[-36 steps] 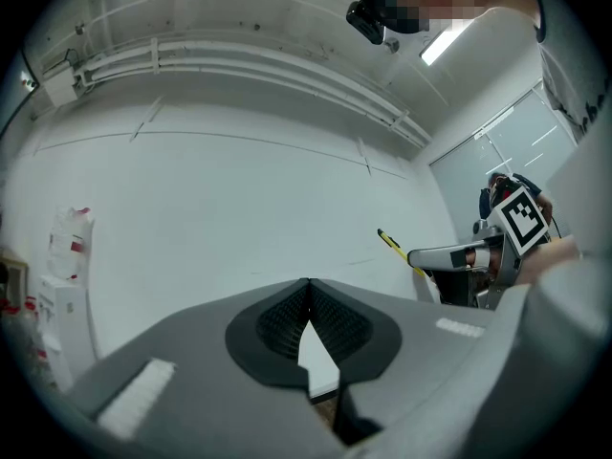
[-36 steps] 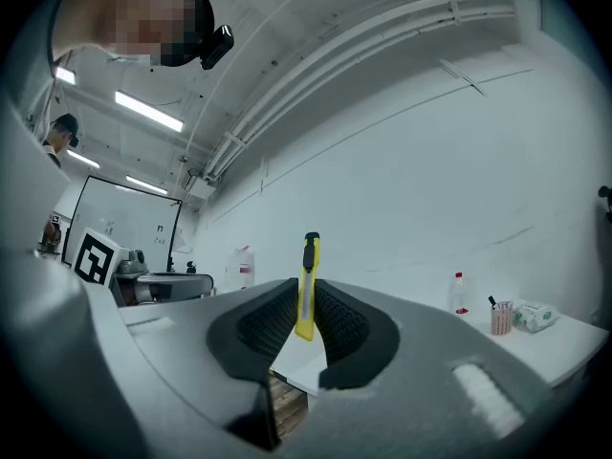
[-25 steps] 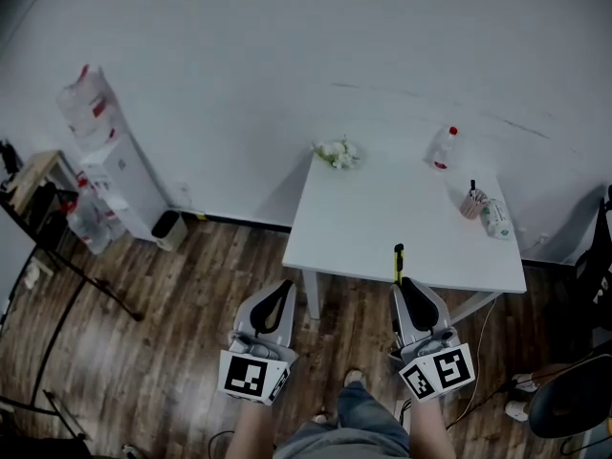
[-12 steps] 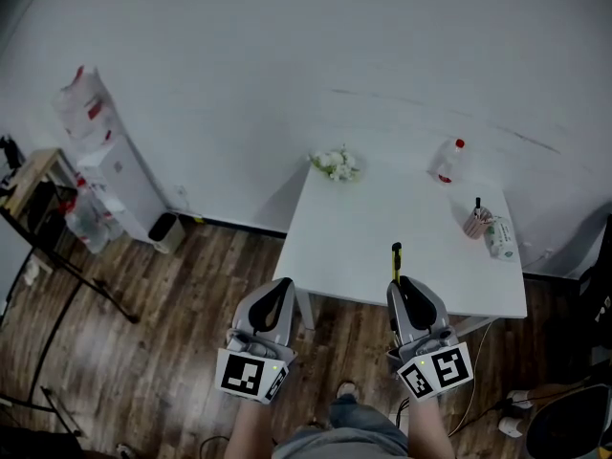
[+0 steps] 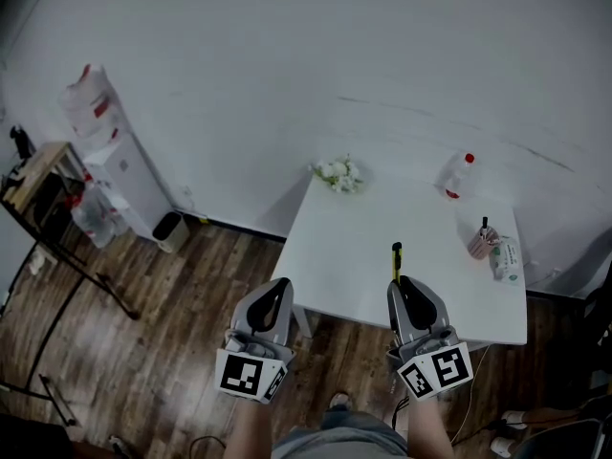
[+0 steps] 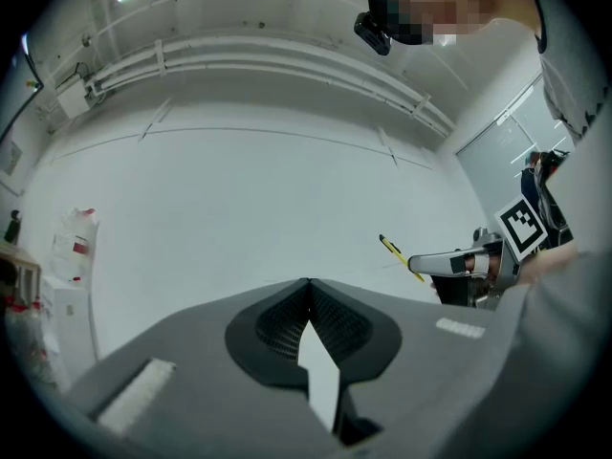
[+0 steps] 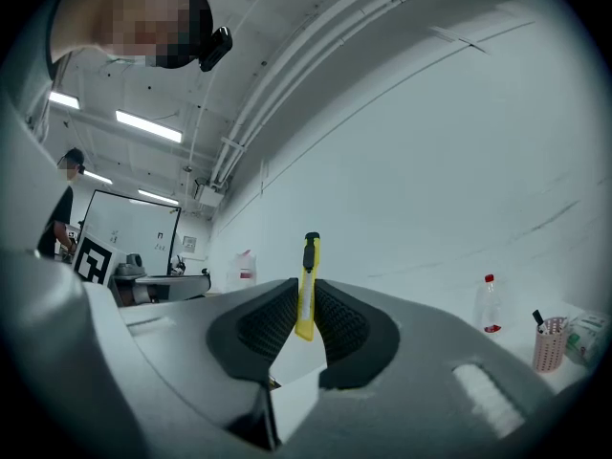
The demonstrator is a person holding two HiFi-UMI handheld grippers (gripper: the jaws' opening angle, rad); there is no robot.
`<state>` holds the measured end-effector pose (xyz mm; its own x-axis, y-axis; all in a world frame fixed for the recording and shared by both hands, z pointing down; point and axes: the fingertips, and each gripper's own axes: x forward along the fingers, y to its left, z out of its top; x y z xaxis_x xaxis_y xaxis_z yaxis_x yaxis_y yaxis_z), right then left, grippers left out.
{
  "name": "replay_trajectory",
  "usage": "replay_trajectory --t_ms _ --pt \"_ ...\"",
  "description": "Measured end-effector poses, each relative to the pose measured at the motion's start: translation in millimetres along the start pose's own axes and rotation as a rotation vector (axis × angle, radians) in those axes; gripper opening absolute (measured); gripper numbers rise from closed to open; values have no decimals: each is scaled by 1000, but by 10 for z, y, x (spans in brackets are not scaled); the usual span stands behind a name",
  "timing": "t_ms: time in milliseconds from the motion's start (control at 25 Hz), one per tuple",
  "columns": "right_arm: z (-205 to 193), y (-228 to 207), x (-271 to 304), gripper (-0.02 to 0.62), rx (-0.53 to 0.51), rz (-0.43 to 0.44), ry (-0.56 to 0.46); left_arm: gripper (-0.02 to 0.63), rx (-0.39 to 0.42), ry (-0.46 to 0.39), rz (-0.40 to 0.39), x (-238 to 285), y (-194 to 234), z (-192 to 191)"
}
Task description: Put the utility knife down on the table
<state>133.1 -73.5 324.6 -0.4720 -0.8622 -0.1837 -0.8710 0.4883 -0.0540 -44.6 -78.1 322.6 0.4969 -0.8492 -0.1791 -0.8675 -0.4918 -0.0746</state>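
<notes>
A yellow utility knife [image 5: 396, 261] with a black end sticks out forward from my right gripper [image 5: 403, 286], which is shut on it over the near edge of the white table [image 5: 363, 247]. In the right gripper view the utility knife [image 7: 307, 285] stands upright between the ribbed pads. My left gripper [image 5: 279, 289] hovers over the wooden floor, left of the table's near corner, shut with nothing in it. From the left gripper view the knife [image 6: 397, 254] shows off to the right.
On the table stand white flowers [image 5: 338, 172] at the far left corner, a clear bottle with a red cap [image 5: 459, 175], a pink pen cup [image 5: 480, 241] and a small carton [image 5: 506, 258]. A white cabinet [image 5: 117, 167] and a dark rack [image 5: 48, 218] stand at left.
The table has slid downward in the head view, closer to me. Both grippers keep their pose and the knife stays clamped in the right one.
</notes>
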Motion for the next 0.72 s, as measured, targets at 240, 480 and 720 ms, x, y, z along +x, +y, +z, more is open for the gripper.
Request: replay_trajectory --t_ms 240,480,720 --pt "-31 -165 78 54 13 41 -3 11 41 -13 59 133 -32 44" --pt "-115 -208 98 54 30 69 9 11 32 -15 96 150 0 46" --pt "-197 -229 166 54 47 81 29 11 17 -10 85 209 -34 -11"
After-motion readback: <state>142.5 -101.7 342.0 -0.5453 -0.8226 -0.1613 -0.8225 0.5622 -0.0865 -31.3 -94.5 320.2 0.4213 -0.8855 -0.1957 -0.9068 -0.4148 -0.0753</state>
